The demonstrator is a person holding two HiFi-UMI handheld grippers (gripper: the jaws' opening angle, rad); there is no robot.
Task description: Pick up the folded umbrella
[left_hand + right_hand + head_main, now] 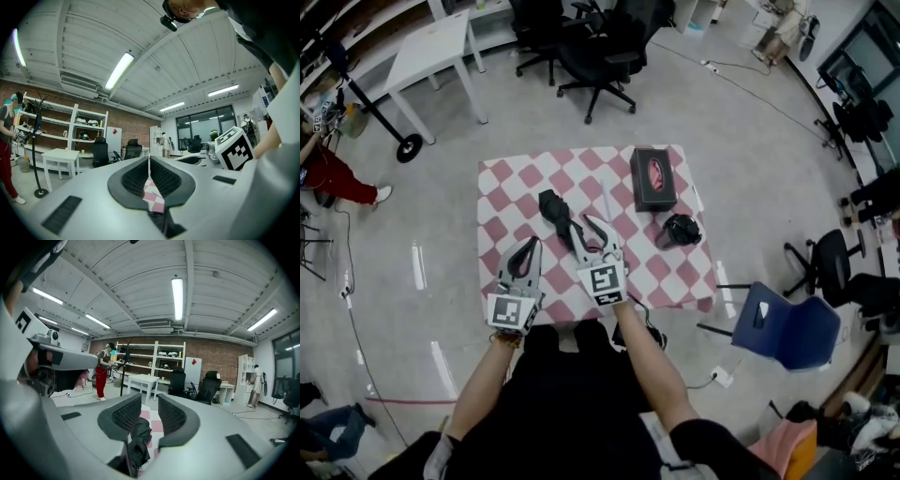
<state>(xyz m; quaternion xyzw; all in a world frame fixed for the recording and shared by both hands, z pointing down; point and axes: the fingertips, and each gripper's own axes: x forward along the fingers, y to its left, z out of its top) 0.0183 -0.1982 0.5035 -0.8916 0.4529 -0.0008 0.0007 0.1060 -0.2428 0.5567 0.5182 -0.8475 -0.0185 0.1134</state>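
The umbrella (558, 217) is lying on the checked cloth (511, 183) near the middle of the table, and its near end is reaching in between the jaws of the right gripper (595, 230). In the right gripper view these jaws are standing a narrow way apart with their ribbed black pads facing each other. Crumpled black fabric is sitting in the gap, a clear space is showing on its right side, and no pad is pressing on it. The left gripper (528, 246) is hovering just beside, its jaws together on nothing.

The umbrella is judged light. Its loose canopy folds are probably soft and apt to slide over a stiff inner shaft. A hold on fabric alone is risking slip, so the pads should be closing across the thick bundled body, firmly enough to bear on the core.
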